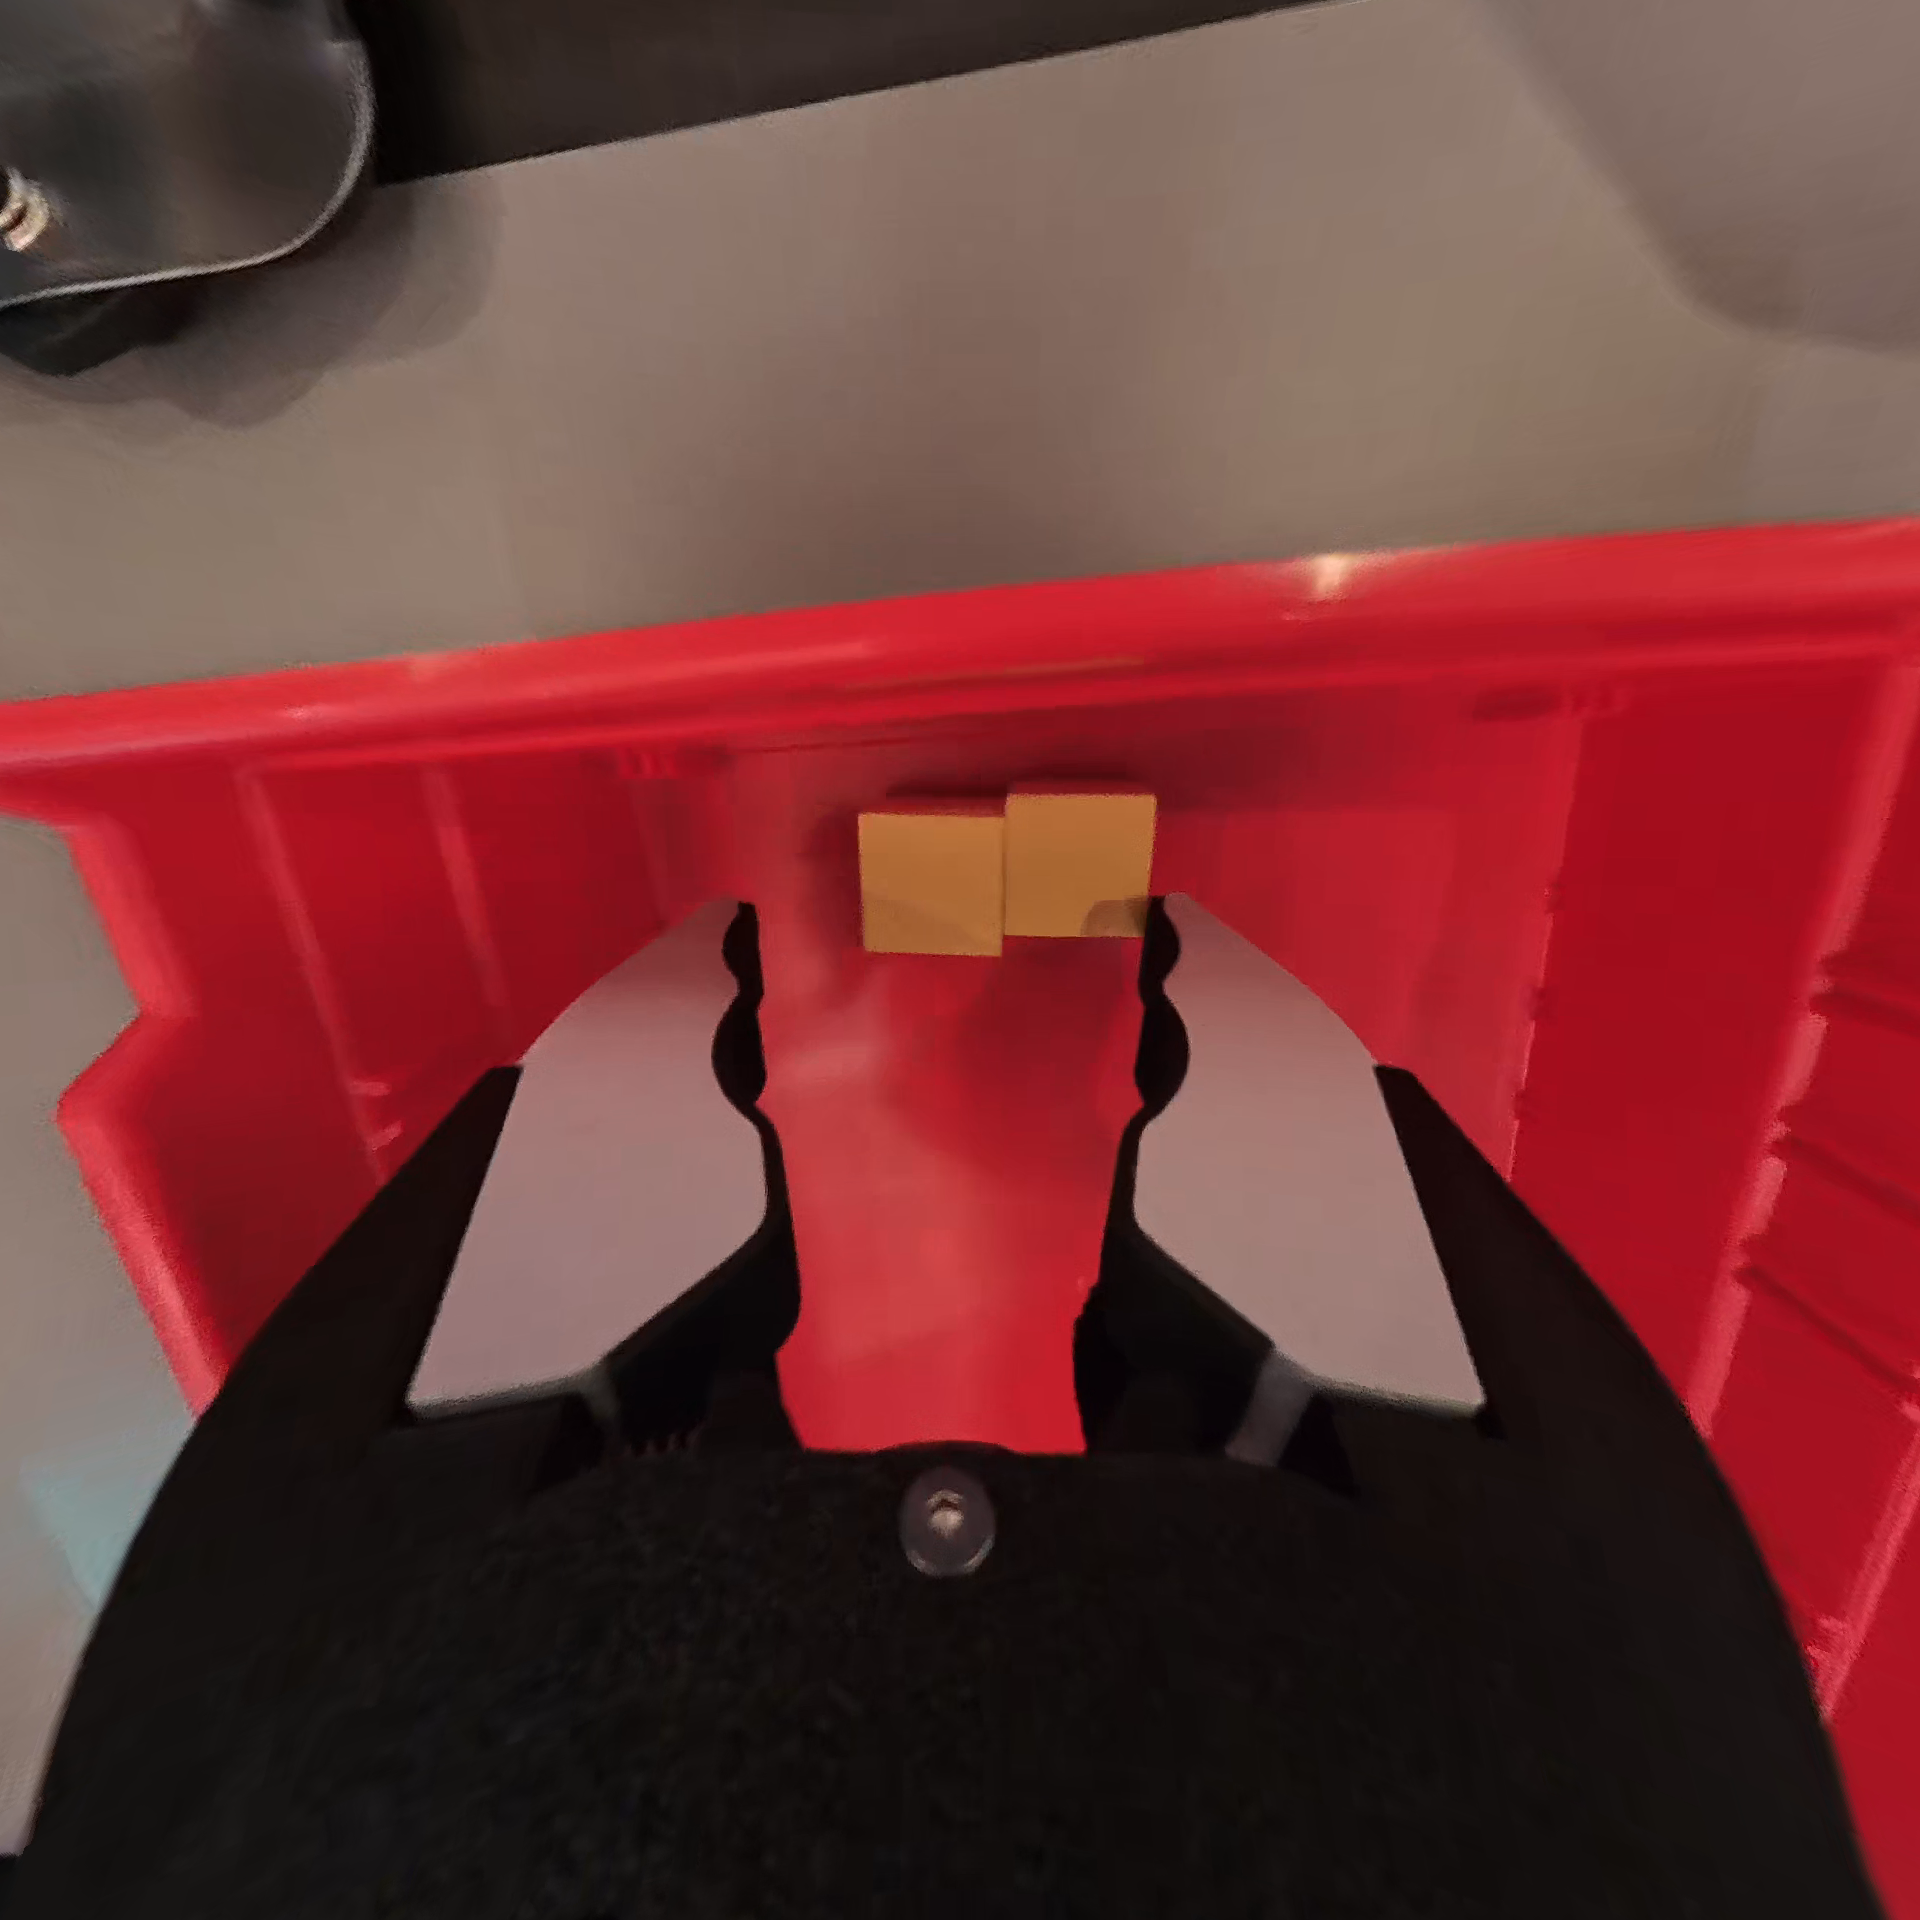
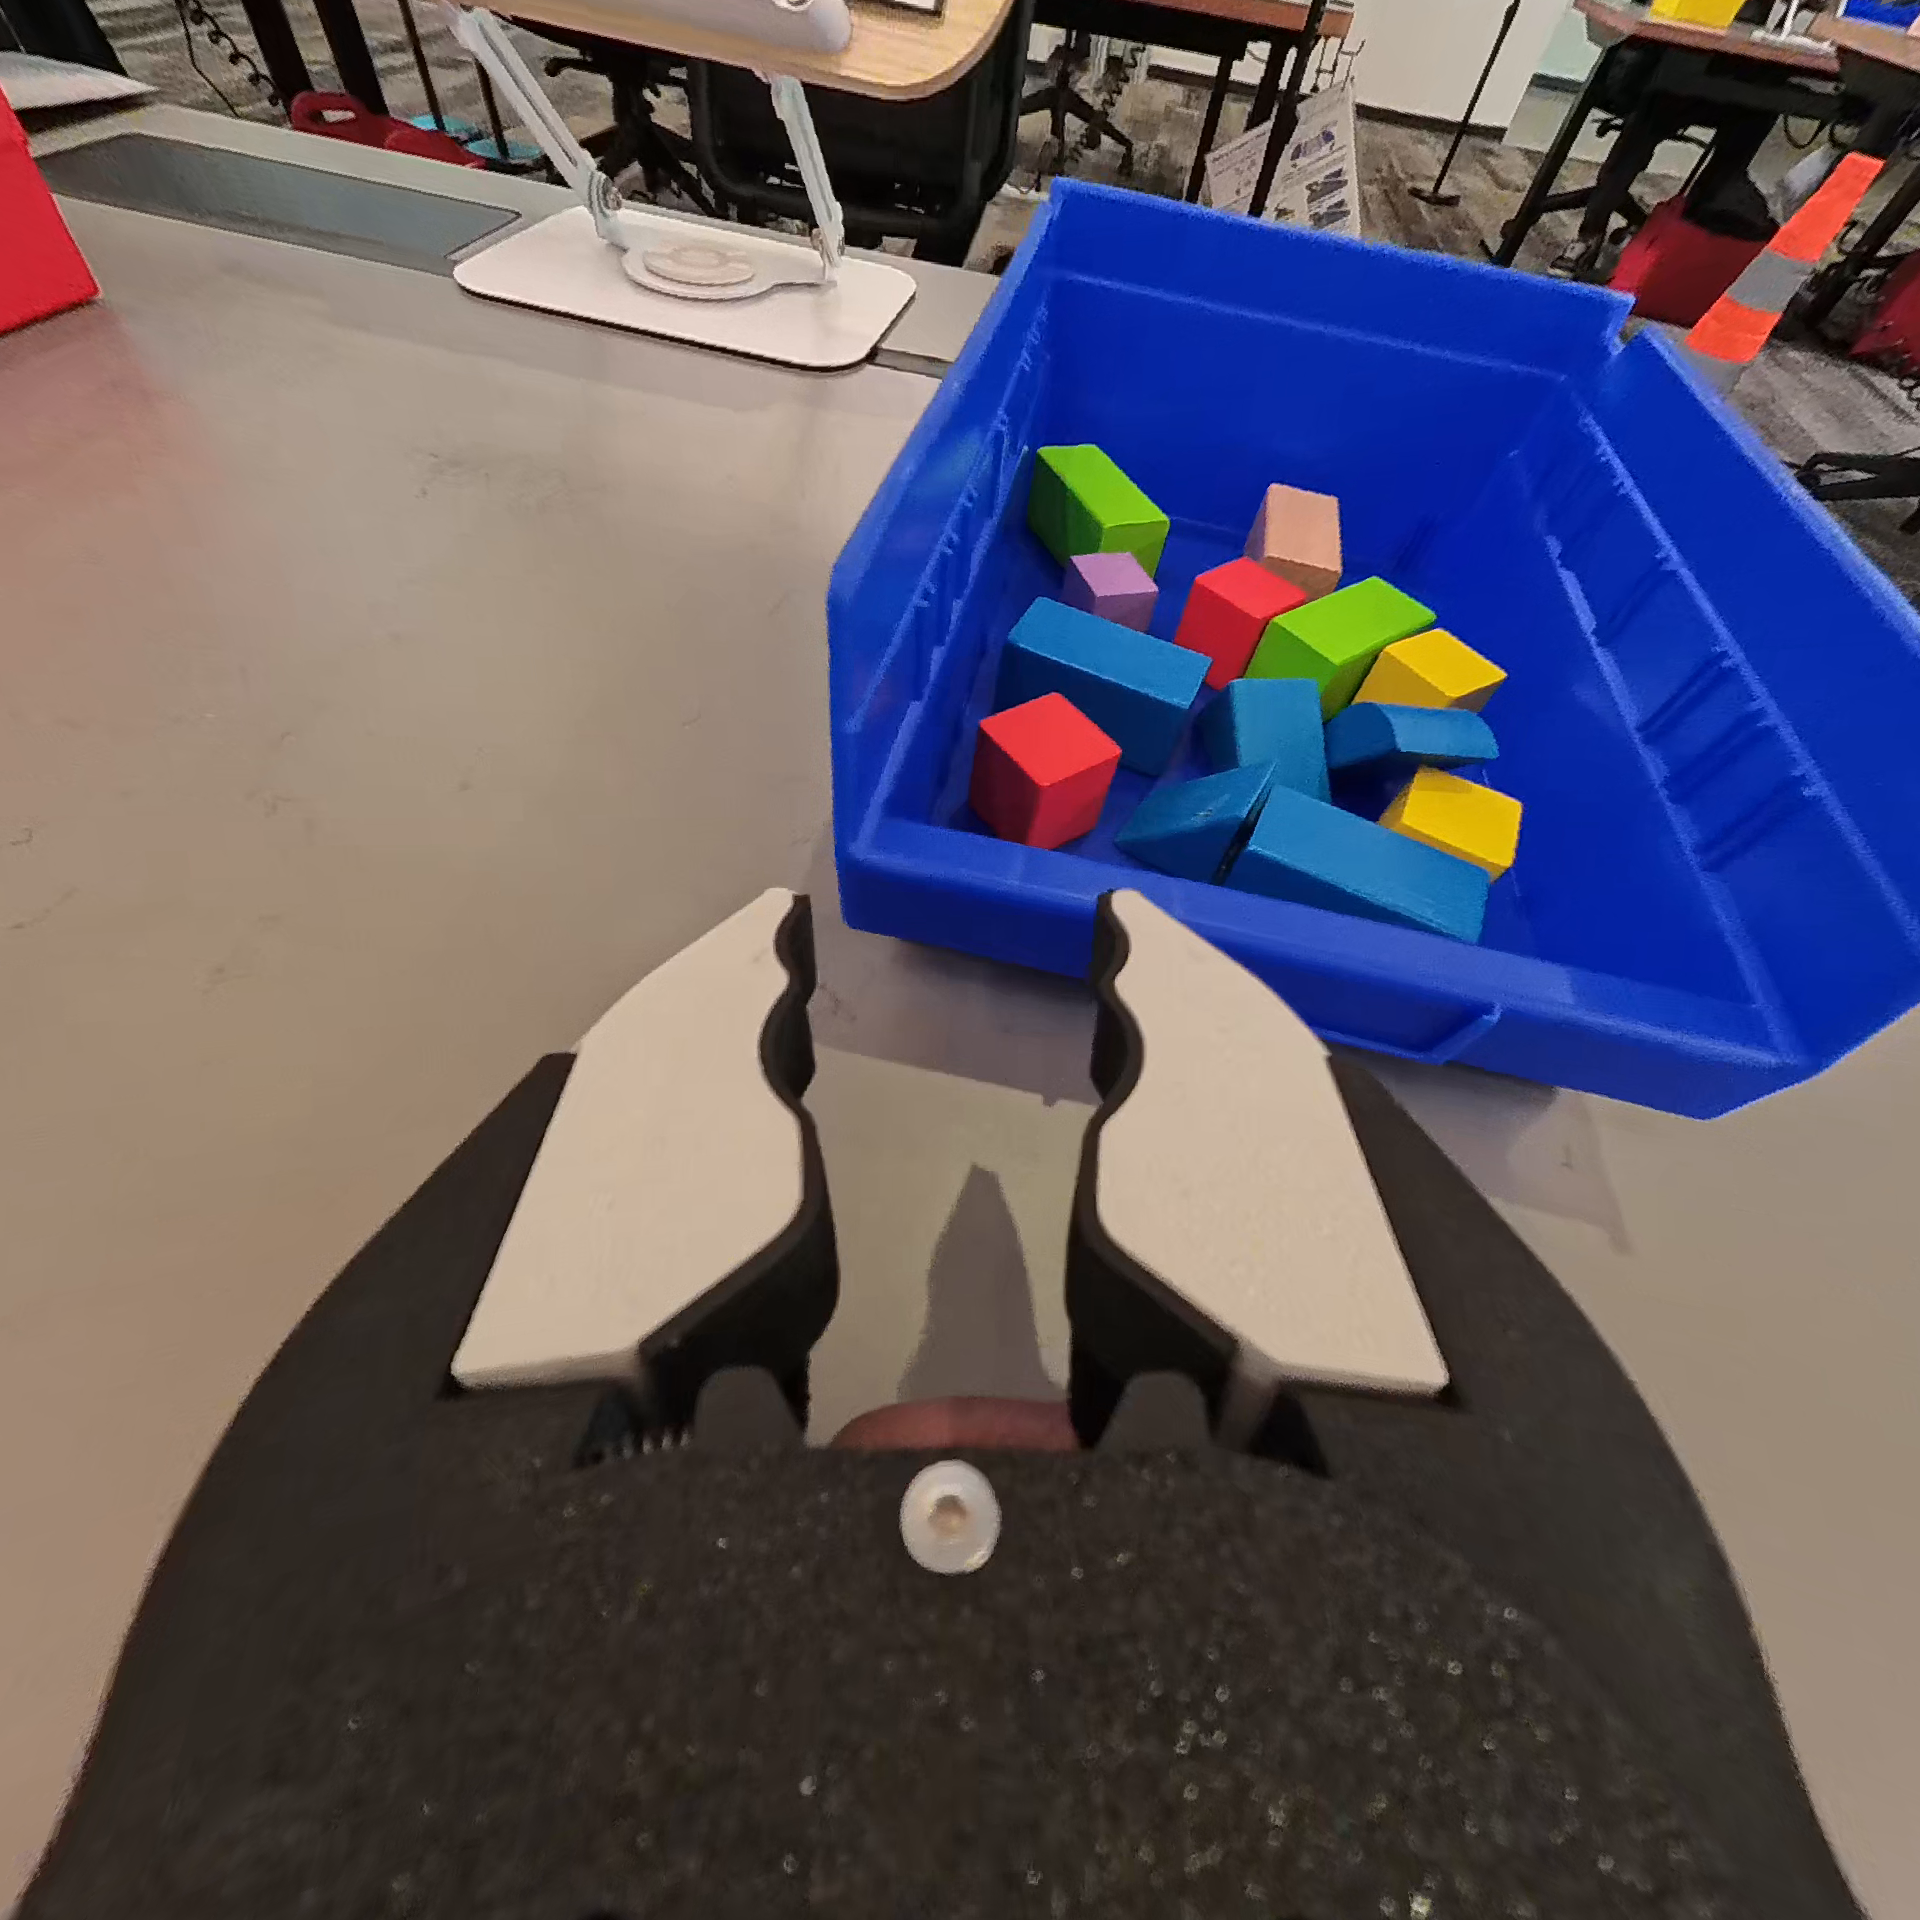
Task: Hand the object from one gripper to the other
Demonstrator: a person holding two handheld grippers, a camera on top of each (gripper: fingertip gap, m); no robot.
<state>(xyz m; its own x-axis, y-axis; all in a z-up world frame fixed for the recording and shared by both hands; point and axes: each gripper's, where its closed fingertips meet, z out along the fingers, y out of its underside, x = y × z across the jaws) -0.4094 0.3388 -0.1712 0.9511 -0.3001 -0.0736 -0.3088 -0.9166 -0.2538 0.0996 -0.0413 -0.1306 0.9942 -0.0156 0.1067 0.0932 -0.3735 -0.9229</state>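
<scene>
In the left wrist view, two yellow blocks (image 1: 1003, 878) lie side by side on the floor of a red bin (image 1: 935, 665), against its far wall. My left gripper (image 1: 951, 914) is open and empty, inside the bin, its tips just short of the blocks. In the right wrist view, a blue bin (image 2: 1299, 281) holds several coloured blocks: red (image 2: 1044, 769), green (image 2: 1096, 504), blue (image 2: 1101, 665), yellow (image 2: 1455, 821), purple and tan. My right gripper (image 2: 951, 920) is open and empty above the grey table (image 2: 416, 675), just in front of the blue bin's near wall.
A white lamp base (image 2: 691, 291) stands at the table's far edge, left of the blue bin. A corner of the red bin (image 2: 36, 249) shows at the far left of the right wrist view. A black object (image 1: 156, 177) lies beyond the red bin. Chairs, desks and an orange cone stand behind.
</scene>
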